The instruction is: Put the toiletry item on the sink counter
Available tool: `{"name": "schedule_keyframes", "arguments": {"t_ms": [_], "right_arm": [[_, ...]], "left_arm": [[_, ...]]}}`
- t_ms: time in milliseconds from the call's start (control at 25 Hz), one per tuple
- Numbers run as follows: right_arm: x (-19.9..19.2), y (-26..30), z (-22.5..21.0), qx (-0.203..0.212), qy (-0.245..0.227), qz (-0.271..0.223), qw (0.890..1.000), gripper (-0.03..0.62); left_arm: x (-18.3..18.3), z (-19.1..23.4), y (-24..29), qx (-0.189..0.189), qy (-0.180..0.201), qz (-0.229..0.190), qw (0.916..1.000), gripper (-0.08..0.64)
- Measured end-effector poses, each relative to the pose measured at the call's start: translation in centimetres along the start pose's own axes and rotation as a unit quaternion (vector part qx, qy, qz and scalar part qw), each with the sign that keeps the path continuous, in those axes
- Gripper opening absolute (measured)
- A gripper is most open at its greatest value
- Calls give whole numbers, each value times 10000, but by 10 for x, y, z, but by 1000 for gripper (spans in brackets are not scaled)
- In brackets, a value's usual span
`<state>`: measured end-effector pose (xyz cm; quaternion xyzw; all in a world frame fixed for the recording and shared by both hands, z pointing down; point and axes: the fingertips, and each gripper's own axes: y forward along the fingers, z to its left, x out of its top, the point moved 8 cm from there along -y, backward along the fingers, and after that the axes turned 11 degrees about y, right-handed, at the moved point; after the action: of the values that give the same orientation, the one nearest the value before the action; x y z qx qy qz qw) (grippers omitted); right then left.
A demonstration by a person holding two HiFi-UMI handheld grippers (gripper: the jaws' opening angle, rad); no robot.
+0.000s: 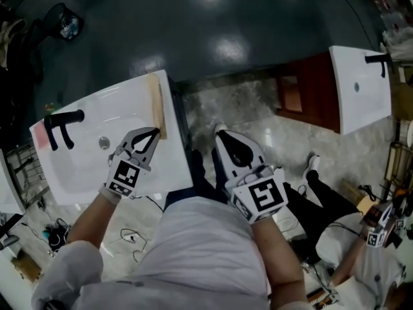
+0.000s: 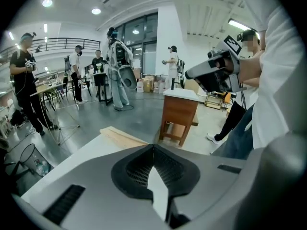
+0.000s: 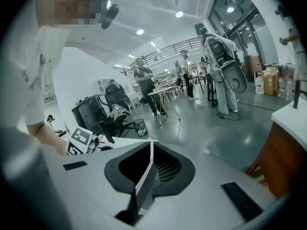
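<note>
A white sink counter with a black faucet and a drain stands at the left. A long tan wooden bar lies along its right rim, also seen as a pale plank in the left gripper view. My left gripper hovers over the basin's right side, just below that bar, shut with nothing in it. My right gripper hangs off the counter's right side over the marbled floor, also shut and empty. A pink patch shows by the faucet.
A second white sink on a brown cabinet stands at the upper right. Another person with a marker cube is at the lower right. Cables lie on the floor under the counter. Several people stand far off in both gripper views.
</note>
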<state>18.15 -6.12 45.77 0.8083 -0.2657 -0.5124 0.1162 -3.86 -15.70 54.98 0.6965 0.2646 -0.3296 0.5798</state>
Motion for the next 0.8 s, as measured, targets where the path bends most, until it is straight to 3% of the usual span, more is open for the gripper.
{"name": "schedule_keyframes", "arguments": {"t_ms": [800], "right_arm": [[-14,5,10,41,-48,288,9996,31]], "left_arm": [[-28,-7,22,-38,-248,121,9996,21]]}}
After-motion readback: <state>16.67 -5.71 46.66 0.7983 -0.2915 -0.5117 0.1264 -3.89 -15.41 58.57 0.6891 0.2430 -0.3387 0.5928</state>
